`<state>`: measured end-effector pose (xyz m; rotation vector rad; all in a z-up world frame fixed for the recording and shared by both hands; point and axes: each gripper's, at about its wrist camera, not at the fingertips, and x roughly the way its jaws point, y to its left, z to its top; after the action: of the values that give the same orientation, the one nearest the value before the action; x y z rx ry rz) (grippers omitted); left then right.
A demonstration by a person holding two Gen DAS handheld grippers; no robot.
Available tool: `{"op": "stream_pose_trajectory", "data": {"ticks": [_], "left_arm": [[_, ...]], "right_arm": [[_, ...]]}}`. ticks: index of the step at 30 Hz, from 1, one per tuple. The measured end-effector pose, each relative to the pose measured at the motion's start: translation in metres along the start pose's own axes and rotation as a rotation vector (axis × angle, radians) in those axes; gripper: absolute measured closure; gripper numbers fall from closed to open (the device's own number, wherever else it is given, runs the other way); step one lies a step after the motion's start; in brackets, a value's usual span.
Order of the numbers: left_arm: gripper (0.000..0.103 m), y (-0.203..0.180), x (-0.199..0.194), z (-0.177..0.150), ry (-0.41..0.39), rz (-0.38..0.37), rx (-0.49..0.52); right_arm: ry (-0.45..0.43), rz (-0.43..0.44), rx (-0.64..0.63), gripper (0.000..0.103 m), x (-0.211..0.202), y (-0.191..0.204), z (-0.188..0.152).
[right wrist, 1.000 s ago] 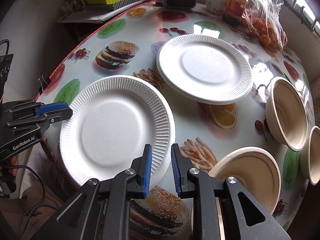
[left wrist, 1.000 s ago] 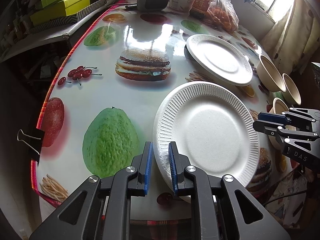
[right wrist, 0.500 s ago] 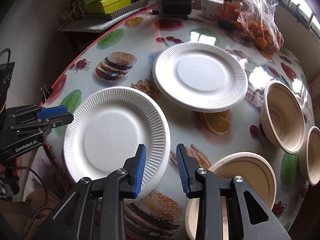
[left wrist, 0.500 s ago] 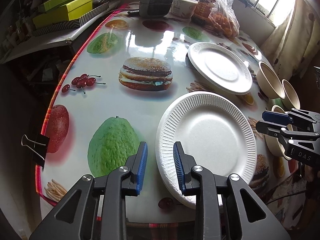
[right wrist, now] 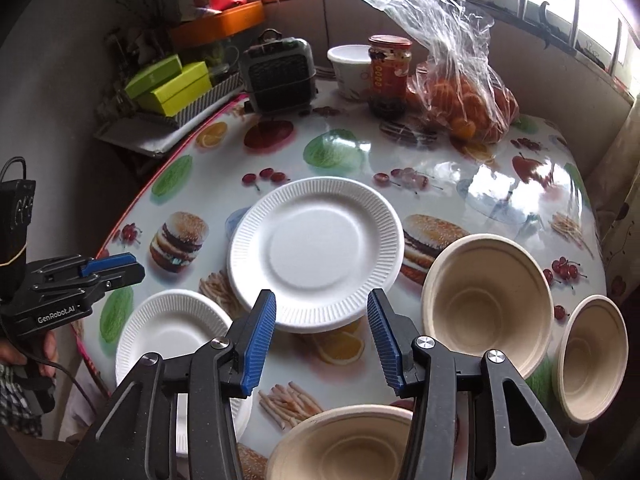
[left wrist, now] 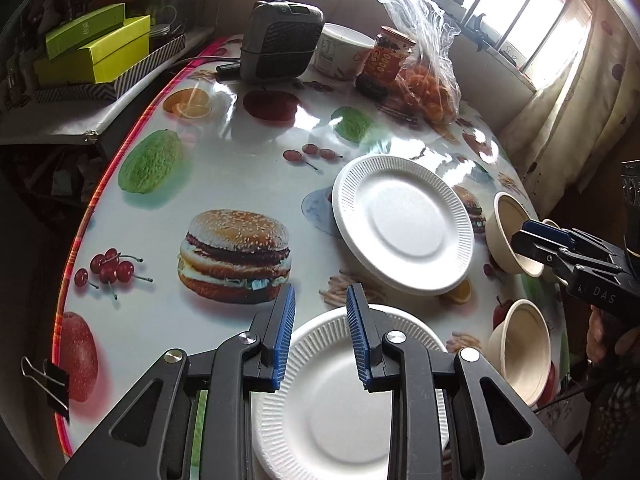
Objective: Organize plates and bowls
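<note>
Both grippers have let go of the near plate (left wrist: 332, 412) and lifted away. It now lies flat at the table (left wrist: 240, 152) edge. Left gripper (left wrist: 320, 336) is spread above it, holding nothing. Right gripper (right wrist: 322, 340) is spread wider, w/ the far plate (right wrist: 316, 252) straight ahead, likely next to stack. Three bowls (right wrist: 488, 292) sit at right, apart, unstacked.

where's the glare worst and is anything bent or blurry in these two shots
Left wrist view: window glare washes the glossy fruit-print tablecloth behind the far white foam plate; window upper right blown out. Right wrist view: bright reflection on the cloth near the clear plastic bag of oranges. Fisheye curves both table edges; focus looks sharp.
</note>
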<state>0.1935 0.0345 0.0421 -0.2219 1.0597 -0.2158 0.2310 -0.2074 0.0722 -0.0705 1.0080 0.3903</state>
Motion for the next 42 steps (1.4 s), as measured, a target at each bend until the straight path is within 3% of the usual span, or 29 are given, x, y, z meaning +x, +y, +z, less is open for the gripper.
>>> {"op": "stream_pose_trajectory", "data": {"ticks": [11,23,36,42], "left_arm": [[0.075,-0.007,0.054,0.031,0.079,-0.020,-0.027],[0.075,-0.008,0.077,0.037,0.131,-0.017,-0.044],[0.075,-0.006,0.089,0.040,0.179,-0.042,-0.085],[0.078,-0.008,0.088,0.042,0.173,-0.047,-0.078]], "right_arm": [[0.048,0.031,0.050,0.056,0.050,-0.051,0.044],[0.131,0.095,0.086,0.057,0.093,-0.072,0.054],[0.186,0.113,0.089,0.067,0.113,-0.075,0.055],[0.197,0.119,0.077,0.081,0.114,-0.073,0.054]]}}
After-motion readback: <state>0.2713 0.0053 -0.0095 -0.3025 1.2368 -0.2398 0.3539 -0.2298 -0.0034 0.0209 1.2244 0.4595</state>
